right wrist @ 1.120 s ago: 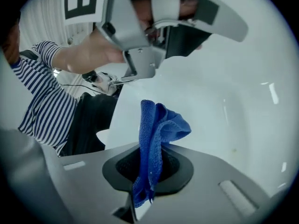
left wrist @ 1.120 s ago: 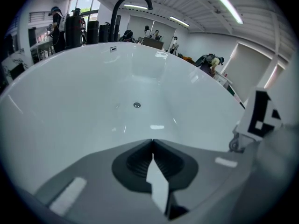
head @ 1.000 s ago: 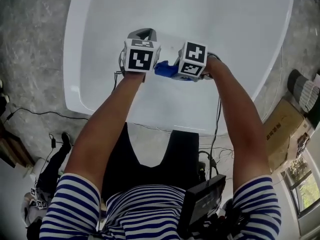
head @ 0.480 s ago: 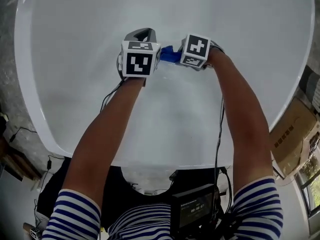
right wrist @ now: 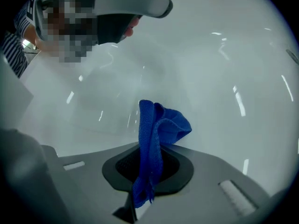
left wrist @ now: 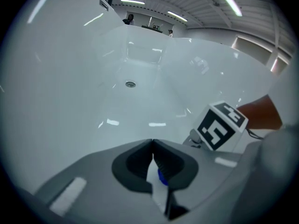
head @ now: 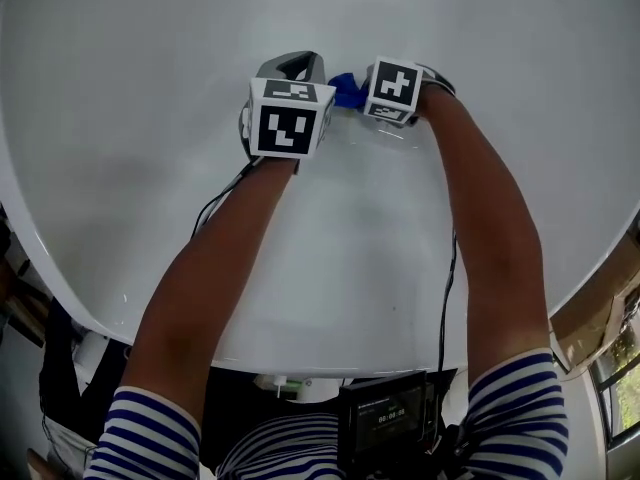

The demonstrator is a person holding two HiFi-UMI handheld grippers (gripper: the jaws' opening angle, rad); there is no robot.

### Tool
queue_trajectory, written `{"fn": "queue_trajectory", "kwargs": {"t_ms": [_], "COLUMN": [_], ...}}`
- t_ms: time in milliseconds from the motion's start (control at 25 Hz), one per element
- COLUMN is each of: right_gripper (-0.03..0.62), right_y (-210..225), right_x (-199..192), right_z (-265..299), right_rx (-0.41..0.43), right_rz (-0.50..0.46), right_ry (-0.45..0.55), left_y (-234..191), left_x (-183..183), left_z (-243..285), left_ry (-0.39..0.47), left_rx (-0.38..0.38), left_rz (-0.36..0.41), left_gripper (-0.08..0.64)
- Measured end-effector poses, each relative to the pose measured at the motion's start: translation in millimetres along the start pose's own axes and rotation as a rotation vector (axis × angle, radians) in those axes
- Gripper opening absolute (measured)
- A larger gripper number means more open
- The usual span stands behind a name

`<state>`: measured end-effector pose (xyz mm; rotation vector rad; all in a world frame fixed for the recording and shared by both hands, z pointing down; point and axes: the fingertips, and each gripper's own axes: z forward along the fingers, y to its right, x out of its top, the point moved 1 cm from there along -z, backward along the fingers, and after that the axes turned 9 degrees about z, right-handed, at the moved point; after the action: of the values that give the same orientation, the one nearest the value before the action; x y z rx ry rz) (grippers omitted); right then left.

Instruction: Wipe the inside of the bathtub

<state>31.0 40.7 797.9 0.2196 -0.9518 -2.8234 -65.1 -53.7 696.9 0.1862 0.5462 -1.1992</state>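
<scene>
Right hand-held gripper (right wrist: pixel 150 149), cloth (right wrist: pixel 163 125) perhaps on bathtub (right wrist: pixel 219 73)

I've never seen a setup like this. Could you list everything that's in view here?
bathtub: one, white, fills most of the view
drain: one, silvery, on the tub floor
cloth: one, blue, pinched in the right claw
cables: two, black, hanging beside the arms
screen device: one, black, at the person's waist
sleeves: two, blue-and-white striped
left claw: grey, shut, empty
right claw: grey, shut on the cloth
</scene>
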Motion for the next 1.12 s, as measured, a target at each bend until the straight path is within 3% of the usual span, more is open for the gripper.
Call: {"fn": "queue_trajectory", "kwargs": {"t_ms": [320,520,600,840,1120], "right_gripper": [0.041,0.041,0.041,0.041,0.04], "right_y": [-3,6,4,-20,-60], "right_x": [-1,60,67,12,7], "right_z": [31,18,21,32,34], "right_rx": [0.029,0.064,0.085,0.132,0.22], "right_rz": [0.017,0.024,0.028,-0.001,0.033], "right_ry": [0.003,-0.008,-0.01,-0.048,-0.069], "left_y": [2,-55,-61,-8,-2], "left_x": [-15,0,1,3,2], "left_z": [4,-6,-4,8,-14], "left_ry": [0.013,0.002,0.001,-0.007,-0.006], "left_rx": [-0.005,0.0,0.002,0.006,0.004], "left_rz": [0.001,0.007,0.012,0.018,0.02], "left_gripper": [0.003,0.002,0.003,0.002,0.002]}}
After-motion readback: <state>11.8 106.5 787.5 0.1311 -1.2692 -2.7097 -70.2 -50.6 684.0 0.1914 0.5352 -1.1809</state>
